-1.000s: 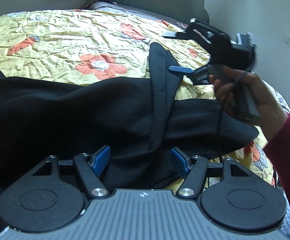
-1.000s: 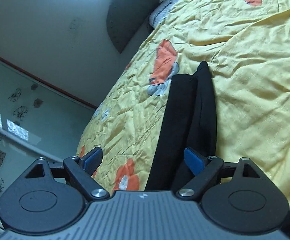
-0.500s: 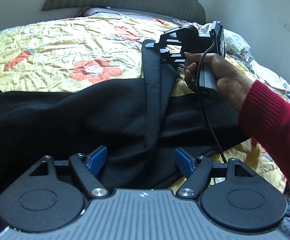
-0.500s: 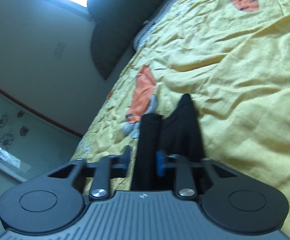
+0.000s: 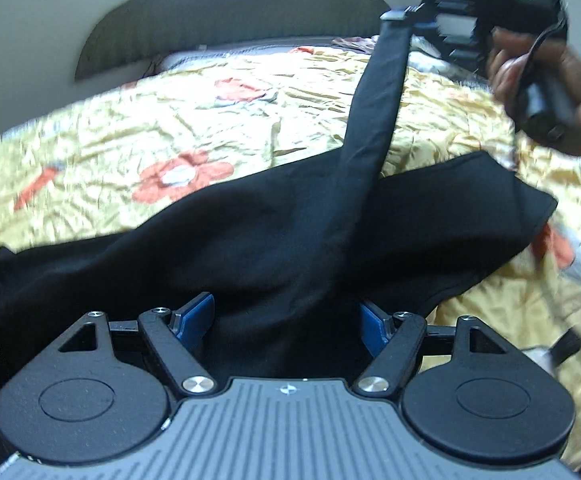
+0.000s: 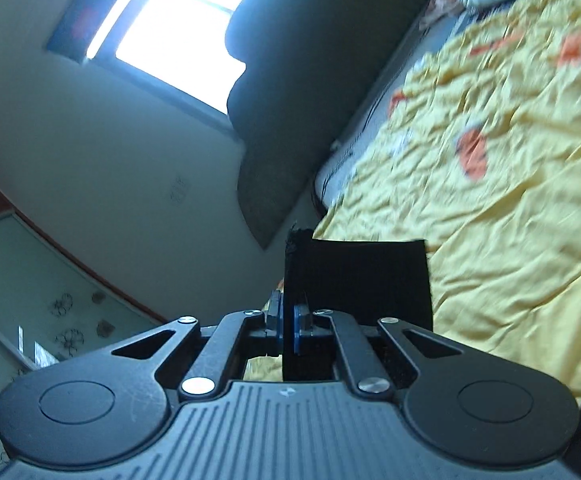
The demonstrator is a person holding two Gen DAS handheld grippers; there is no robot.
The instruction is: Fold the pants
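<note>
Black soft-cloth pants [image 5: 282, 240] lie unfolded across the yellow flowered bedspread [image 5: 170, 120]: we have the right tool [image 6: 286, 326] pinching a raised hem strip, the left tool [image 5: 286, 320] spread over a bunched part, so all folds remain to be made.

Black pants [image 5: 274, 232] spread on bed, one end lifted.

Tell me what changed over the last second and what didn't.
The right gripper has just closed its jaws on the end of the black pants and lifted that strip off the yellow bedspread, so it now hangs taut. The left gripper stays open, astride the bunched fabric, with most of the pants still lying on the bed.
</note>
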